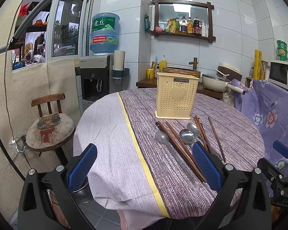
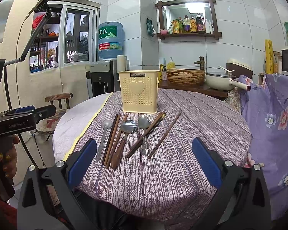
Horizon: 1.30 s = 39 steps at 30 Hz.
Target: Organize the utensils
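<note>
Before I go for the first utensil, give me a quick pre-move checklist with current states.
1. Left tongs open, holding nothing: ok.
2. Right tongs open, holding nothing: ok.
3. Cream holder upright on the table: ok.
4. Holder empty inside: cannot tell, the interior is hidden.
5. Spoons and chopsticks lying flat in front of the holder: ok.
6. Wooden-handled spoon free to lift alone: not ok, it touches the chopsticks.

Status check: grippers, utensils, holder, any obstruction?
Left gripper and right gripper open, empty. Spoons and chopsticks loose before holder. Nothing in the way.
</note>
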Tool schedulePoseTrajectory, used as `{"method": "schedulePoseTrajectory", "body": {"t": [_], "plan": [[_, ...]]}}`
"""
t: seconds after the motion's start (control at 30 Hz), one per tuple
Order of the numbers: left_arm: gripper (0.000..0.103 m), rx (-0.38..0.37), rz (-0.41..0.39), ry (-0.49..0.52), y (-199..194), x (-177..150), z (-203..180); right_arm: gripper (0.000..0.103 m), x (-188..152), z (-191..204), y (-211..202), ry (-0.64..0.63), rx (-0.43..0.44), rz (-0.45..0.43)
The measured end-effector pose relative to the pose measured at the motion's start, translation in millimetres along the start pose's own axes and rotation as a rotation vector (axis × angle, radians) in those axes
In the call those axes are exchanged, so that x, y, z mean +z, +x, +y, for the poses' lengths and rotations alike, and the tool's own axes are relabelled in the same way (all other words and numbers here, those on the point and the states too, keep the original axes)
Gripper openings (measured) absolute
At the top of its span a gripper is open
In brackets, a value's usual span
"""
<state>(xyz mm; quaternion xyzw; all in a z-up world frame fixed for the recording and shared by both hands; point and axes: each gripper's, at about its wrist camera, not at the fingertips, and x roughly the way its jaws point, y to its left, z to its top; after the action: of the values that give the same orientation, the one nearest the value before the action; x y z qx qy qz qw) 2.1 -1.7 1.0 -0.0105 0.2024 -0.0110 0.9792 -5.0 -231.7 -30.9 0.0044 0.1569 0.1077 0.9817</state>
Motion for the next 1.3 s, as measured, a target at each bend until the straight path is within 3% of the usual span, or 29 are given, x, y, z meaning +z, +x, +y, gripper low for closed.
{"method": "schedulePoseTrajectory", "body": {"t": [0.7, 1.07, 1.3], "plan": [[0.098, 0.029, 0.036, 0.015, 8, -8, 0, 0.098, -5, -1, 7, 0.008, -0.009, 0.036], [0.098, 0.021, 0.176, 0.010, 46, -15, 11, 0.098, 2, -26, 44, 0.044, -0.021, 0.162], [0.098, 0.047, 0.259, 0.023, 79, -2, 13, 0.098, 18, -50, 97, 0.139, -0.020, 0.321]]}}
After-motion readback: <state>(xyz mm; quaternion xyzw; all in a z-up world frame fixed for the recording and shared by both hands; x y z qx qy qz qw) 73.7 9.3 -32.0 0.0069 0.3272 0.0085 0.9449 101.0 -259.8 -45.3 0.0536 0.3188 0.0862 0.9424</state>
